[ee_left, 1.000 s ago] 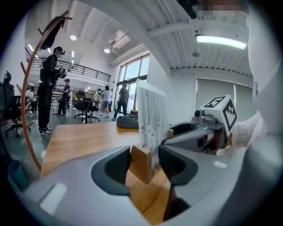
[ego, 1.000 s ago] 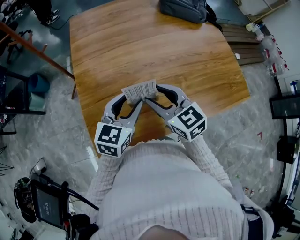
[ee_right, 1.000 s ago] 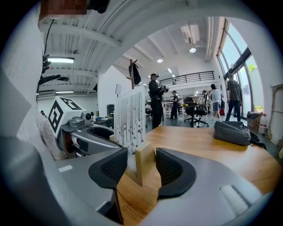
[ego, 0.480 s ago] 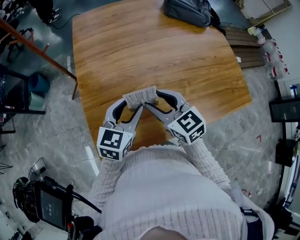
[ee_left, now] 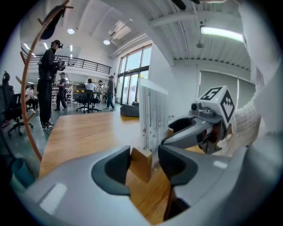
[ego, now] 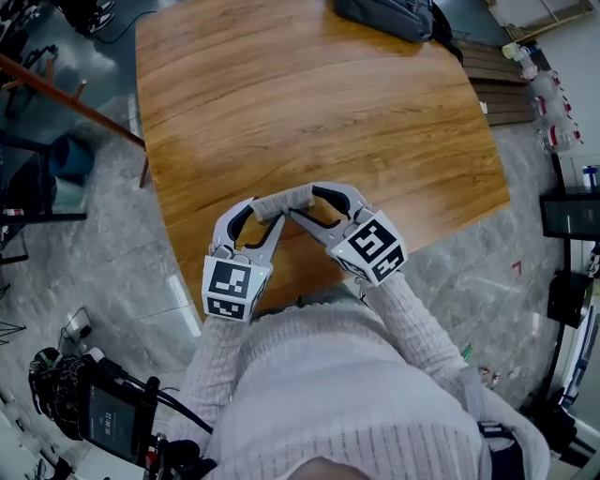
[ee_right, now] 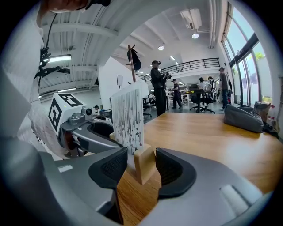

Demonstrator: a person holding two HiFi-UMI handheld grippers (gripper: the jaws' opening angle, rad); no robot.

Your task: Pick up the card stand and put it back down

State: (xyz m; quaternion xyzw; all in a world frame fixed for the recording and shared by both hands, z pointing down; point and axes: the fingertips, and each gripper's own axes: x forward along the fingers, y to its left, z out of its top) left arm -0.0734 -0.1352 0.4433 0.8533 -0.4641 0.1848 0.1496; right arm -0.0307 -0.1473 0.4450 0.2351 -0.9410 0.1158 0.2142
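Note:
The card stand (ego: 281,198) is a small wooden block with a white printed card upright in it, near the front edge of the wooden table (ego: 281,94). My left gripper (ego: 267,208) comes in from the left and my right gripper (ego: 302,202) from the right, tips meeting at the stand. In the left gripper view one end of the block (ee_left: 141,164) sits between the pads of the left gripper (ee_left: 143,163), the card (ee_left: 152,117) rising behind. In the right gripper view the right gripper (ee_right: 141,165) is shut on the other end (ee_right: 143,164). I cannot tell whether the block touches the table.
A grey backpack (ego: 394,14) lies at the table's far edge, also in the right gripper view (ee_right: 241,117). A wooden coat rack (ee_left: 31,88) stands left of the table, with people beyond it. Grey stone floor surrounds the table; a black device (ego: 103,417) sits at lower left.
Both grippers have stayed on the stand. The card now shows more edge-on than before, when its printed face was visible. The view has shifted slightly.

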